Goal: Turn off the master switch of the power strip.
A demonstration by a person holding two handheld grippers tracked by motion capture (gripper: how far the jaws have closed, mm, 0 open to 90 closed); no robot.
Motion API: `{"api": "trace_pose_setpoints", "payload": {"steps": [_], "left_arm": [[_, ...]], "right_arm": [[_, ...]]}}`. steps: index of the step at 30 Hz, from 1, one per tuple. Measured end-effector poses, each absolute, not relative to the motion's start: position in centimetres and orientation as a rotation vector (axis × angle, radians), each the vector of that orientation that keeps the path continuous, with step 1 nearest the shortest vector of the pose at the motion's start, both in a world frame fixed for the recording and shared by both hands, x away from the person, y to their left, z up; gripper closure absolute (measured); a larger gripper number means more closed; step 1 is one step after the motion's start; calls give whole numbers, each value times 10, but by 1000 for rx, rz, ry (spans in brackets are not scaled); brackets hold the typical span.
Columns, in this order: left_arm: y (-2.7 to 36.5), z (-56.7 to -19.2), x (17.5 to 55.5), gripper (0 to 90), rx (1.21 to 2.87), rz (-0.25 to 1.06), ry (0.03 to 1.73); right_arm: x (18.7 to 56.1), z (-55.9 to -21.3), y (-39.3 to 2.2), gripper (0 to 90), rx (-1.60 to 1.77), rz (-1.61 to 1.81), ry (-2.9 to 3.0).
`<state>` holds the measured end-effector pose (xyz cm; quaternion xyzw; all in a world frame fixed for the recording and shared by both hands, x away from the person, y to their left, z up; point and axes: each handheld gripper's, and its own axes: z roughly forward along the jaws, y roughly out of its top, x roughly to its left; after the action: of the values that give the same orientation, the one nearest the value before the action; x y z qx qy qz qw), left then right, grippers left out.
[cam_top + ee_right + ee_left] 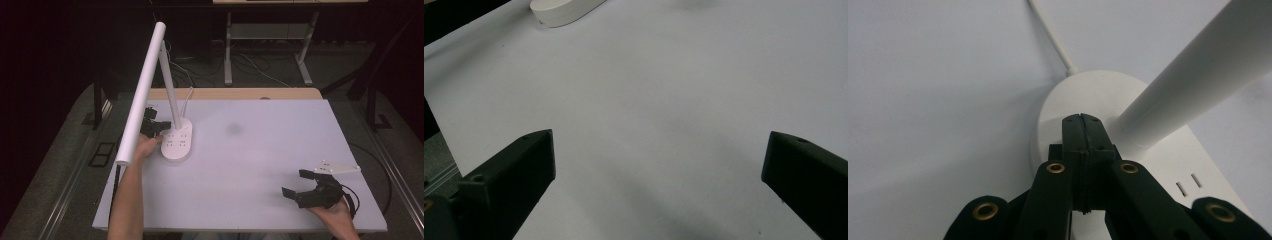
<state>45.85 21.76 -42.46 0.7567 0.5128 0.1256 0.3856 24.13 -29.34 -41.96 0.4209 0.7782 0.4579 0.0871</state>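
A white desk lamp [176,140] stands on the left part of the white bench [260,150], near its far left corner. Its oval base [1088,105] lies flat on the surface, a slim stem [169,85] rises from the rear of the base, and a long tube-shaped lamp head [142,90] slants from the top of the stem down toward the near left, overhanging the bench's left edge. A thin white cord [1050,37] leaves the far end of the base and runs away across the bench. The left gripper [1081,127] is at the left side of the base with its jaws pressed together, nothing between them; in the left gripper view the joined tips sit over the top of the base, just beside the foot of the stem, though whether they touch the plastic cannot be told. Small slots [1188,184] mark the base top to the right of the jaws. The right gripper [302,184] is well apart from the lamp, at the near right of the bench, its jaws spread wide over bare surface.
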Motion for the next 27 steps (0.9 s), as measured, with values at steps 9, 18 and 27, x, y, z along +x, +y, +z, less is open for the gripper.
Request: {"api": "trace_pose_setpoints", "payload": {"steps": [9, 18, 27], "left_arm": [[223, -428, 458, 900, 1867, 274, 1313], [227, -424, 458, 900, 1741, 227, 1306], [237, -408, 452, 900, 1724, 271, 1295]], "right_arm": [[243, -420, -295, 3, 1258, 1361, 2319], [243, -421, -293, 2, 1257, 1359, 2323], [242, -420, -294, 3, 1262, 1361, 2322]]}}
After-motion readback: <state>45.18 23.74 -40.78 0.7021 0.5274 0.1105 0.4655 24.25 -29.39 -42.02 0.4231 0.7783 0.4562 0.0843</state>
